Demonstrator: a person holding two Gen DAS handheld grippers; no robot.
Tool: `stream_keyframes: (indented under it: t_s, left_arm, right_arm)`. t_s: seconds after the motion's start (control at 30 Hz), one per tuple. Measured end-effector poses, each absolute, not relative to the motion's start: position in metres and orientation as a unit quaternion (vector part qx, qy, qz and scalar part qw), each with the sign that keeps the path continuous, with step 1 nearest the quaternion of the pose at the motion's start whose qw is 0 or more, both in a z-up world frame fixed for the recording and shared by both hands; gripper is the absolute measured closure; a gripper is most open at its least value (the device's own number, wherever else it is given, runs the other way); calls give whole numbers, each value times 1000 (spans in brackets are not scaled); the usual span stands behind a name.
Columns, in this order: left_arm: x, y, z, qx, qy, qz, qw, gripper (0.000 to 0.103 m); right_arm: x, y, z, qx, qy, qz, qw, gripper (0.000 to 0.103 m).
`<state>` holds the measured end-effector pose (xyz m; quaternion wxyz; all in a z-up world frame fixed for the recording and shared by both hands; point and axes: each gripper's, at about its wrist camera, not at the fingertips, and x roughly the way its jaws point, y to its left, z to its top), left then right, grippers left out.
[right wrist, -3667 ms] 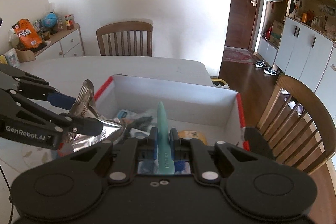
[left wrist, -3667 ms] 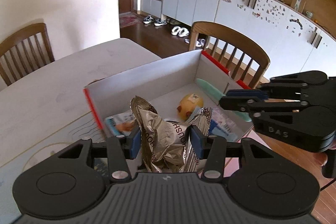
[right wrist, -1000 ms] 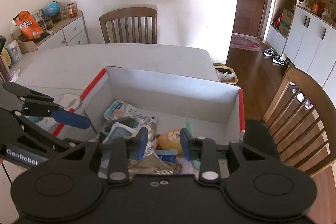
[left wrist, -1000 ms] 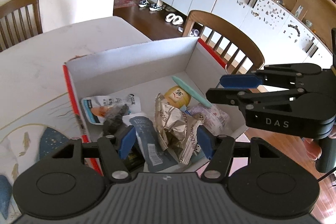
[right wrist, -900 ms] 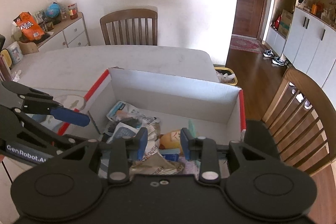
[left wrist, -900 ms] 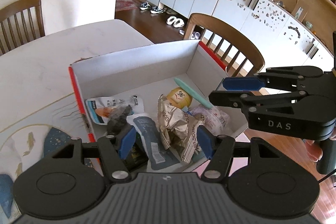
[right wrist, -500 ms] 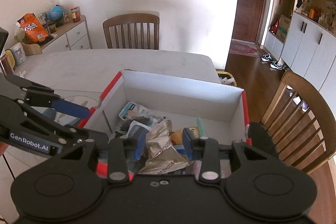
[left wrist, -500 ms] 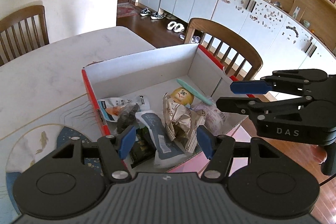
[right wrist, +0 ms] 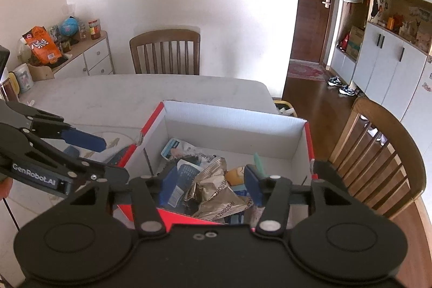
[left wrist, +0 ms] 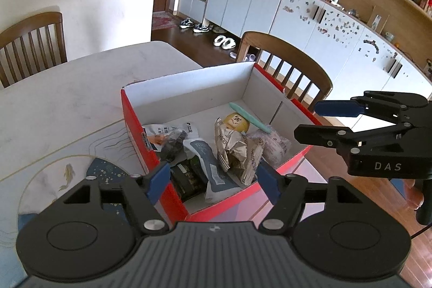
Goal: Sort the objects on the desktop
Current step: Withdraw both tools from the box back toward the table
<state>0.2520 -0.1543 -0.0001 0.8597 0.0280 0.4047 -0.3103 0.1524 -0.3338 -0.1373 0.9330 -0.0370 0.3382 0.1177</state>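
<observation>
A red cardboard box with a white inside (left wrist: 189,96) (right wrist: 232,123) stands on the table. In it lie a crumpled silver foil wrapper (left wrist: 235,147) (right wrist: 216,193), a teal stick (left wrist: 249,117) (right wrist: 257,162), a yellow toy head (left wrist: 237,120), a dark sachet (left wrist: 208,161) and other packets. My left gripper (left wrist: 213,181) is open and empty above the box's near edge; it also shows in the right wrist view (right wrist: 102,155). My right gripper (right wrist: 212,186) is open and empty above the box; it also shows in the left wrist view (left wrist: 321,120).
The pale table (left wrist: 67,88) carries a printed mat (left wrist: 54,174) to the left of the box. Wooden chairs stand at the far side (right wrist: 165,51) and at the right end (right wrist: 383,153). A sideboard with snacks (right wrist: 67,56) is at the back left.
Earlier my left gripper held the foil wrapper and my right held the teal stick; both now lie in the box. Both grippers have opened and drawn back and up.
</observation>
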Motion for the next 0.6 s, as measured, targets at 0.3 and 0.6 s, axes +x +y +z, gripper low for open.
stream_keyframes:
  t_s: [0.3,0.6]
  left_arm:
    - [241,-135,5,27,395,-307,865,23]
    - [231,-117,7,23,383,-308,871,14]
  right_arm:
    - [137,-324,-133,-28,328,114,937,35]
    - [124,-315,-130,-18,318,104,942,25]
